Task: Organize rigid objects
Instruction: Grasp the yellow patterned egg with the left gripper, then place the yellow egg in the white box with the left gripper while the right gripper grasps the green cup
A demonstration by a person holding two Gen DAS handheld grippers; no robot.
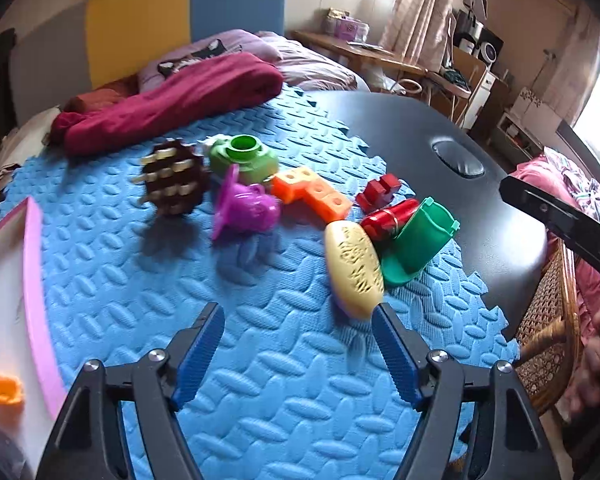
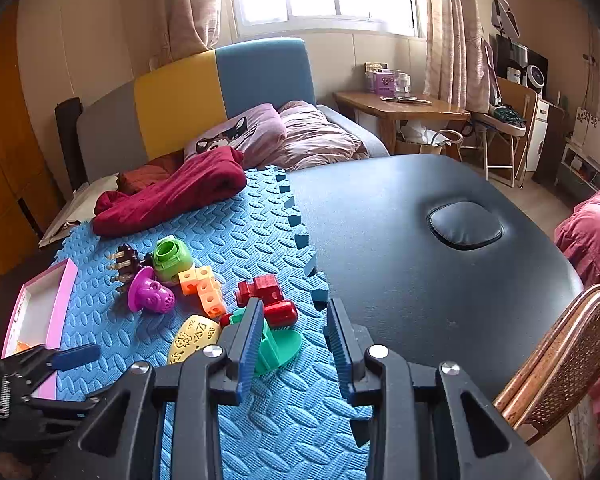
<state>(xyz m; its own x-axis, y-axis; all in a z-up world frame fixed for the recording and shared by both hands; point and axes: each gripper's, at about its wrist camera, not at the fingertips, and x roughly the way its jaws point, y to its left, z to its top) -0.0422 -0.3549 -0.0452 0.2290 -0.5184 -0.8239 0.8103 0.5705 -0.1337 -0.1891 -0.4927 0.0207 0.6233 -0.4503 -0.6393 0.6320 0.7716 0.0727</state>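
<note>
Both my tongs, left point(image 1: 298, 314) and right point(image 2: 292, 306), are open and empty; I am between picks, the yellow toy point(image 1: 354, 266) lies nearest on the blue mat point(image 1: 260, 360), next it goes to the pink box point(image 1: 32, 280).

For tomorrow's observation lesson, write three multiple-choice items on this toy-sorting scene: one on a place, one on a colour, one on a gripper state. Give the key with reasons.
1. Where is the pink-rimmed box?
A. On the black table top
B. At the left edge of the blue foam mat
C. On the bed

2. What colour is the L-shaped block with holes?
A. Orange
B. White
C. Black

3. How is the left gripper?
A. Shut on the yellow oval toy
B. Shut on nothing
C. Open, holding nothing

Key: 1 B, the box sits by the mat's left border in both views. 2 A, the block is plainly orange. 3 C, its blue pads stand wide apart over bare mat, and the yellow oval toy lies beyond them.
</note>
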